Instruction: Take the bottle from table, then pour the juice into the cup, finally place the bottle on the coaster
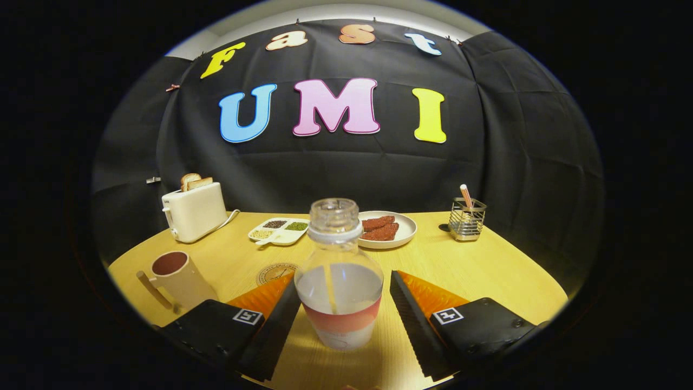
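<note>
Between the two fingers of the gripper, at twelve o'clock and very close, a clear bottle is seen standing upright on the wooden table. Its cap is off, pale liquid fills its lower half, and a label is wrapped round its base. The jaws are spread wide, with one finger close beside the bottle's left flank and the other kept off its right flank by a narrow gap; no grip on the bottle can be made out.

At about ten o'clock from the bottle, just ahead of the left finger, a cream cup with a dark inside and a handle is placed. A round coaster is partly hidden behind the bottle, at about eleven o'clock, between cup and bottle.

Farther back, a toaster with bread in its slots is set at ten o'clock, a divided dish of grains at eleven, a plate with reddish-brown pieces at one, and a wire holder at two o'clock.
</note>
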A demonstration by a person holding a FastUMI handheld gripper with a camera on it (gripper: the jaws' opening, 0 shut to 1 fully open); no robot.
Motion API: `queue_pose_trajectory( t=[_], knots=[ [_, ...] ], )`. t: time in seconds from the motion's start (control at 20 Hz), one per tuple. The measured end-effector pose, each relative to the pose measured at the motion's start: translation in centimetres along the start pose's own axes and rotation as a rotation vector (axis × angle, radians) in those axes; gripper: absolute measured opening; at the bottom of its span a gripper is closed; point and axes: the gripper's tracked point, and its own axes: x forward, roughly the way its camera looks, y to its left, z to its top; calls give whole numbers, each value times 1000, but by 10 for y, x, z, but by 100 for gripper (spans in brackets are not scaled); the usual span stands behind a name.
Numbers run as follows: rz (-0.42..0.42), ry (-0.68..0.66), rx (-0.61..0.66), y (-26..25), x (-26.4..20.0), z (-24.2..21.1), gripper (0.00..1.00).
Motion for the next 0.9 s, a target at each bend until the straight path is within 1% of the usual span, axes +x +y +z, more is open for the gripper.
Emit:
queue_pose_trajectory(
  t=[0.15, 0.25, 0.35, 0.4, 0.45, 0.7, 0.75, 0.9],
  knots=[
    [9, 3, 21, 0, 7, -6, 98],
    [24, 5, 23, 5, 8, -7, 96],
    [20, -1, 13, 4, 8, -7, 83],
    [27, 1, 16, 6, 8, -7, 79],
    [30, 0, 12, 7, 8, -6, 79],
    [58, 40, -88, 9, 4, -4, 73],
    [67, 49, -113, 11, 4, 0, 73],
    [86, 17, -192, 21, -1, 28, 73]
  ],
)
